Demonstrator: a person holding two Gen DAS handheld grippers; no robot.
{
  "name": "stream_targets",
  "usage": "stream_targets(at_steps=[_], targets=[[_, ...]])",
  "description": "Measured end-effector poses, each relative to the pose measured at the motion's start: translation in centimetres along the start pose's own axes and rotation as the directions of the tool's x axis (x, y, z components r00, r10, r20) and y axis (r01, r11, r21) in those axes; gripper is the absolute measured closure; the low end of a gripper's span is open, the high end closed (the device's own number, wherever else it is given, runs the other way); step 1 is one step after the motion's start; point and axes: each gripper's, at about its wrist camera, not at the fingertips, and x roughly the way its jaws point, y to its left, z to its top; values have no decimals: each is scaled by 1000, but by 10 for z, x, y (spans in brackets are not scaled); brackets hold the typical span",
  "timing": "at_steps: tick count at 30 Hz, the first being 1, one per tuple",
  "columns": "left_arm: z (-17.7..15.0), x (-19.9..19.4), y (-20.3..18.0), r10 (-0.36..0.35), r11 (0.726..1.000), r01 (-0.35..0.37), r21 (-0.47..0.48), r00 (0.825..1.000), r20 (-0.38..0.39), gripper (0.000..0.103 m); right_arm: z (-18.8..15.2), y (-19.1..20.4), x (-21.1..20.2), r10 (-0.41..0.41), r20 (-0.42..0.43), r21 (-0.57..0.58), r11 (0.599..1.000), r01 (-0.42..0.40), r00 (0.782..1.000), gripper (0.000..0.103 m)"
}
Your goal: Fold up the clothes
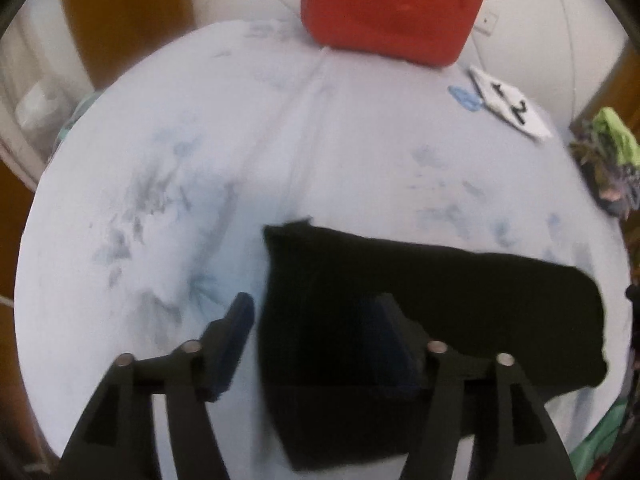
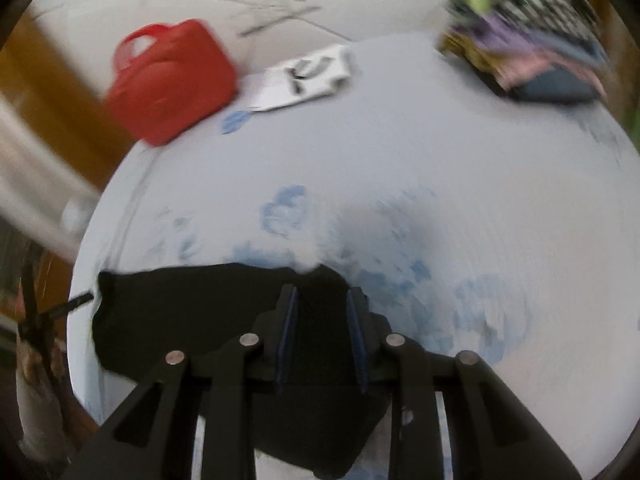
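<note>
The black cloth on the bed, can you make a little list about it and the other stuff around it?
cloth: black garment, lying flat, looks partly folded
surface: pale blue patterned sheet
far edge: red bag
beside bag: white numbered card
corner: pile of colourful clothes
left hand-held gripper: open above the garment's edge
right hand-held gripper: jaws slightly apart, no grip visible

White card (image 1: pixel 510 102) near the far right edge of the bed (image 1: pixel 360 152): black digits "1" and "2". Right wrist view: same marks blurred, unreadable.
</note>
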Motion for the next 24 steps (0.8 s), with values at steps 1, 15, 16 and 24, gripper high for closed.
stream_targets(at_steps=[1,15,16,24], targets=[[-7,-2,-10,1,1000,-1,-21,1000,4,33,4,4,3,12,-16,-44,999,-13,1000,69],[-130,-16,-216,113,911,-97,-400,993,18,32,39,-20,34,203,-301,-620,701,-353,932,47],[-138,-15,-232,122,901,-106,-421,993,9,32,41,-21,33,210,-319,-644,668,-374,924,47],[-184,9,-320,139,800,-137,-584,989,-41,32,50,-25,52,256,-434,-709,494,-503,864,47]])
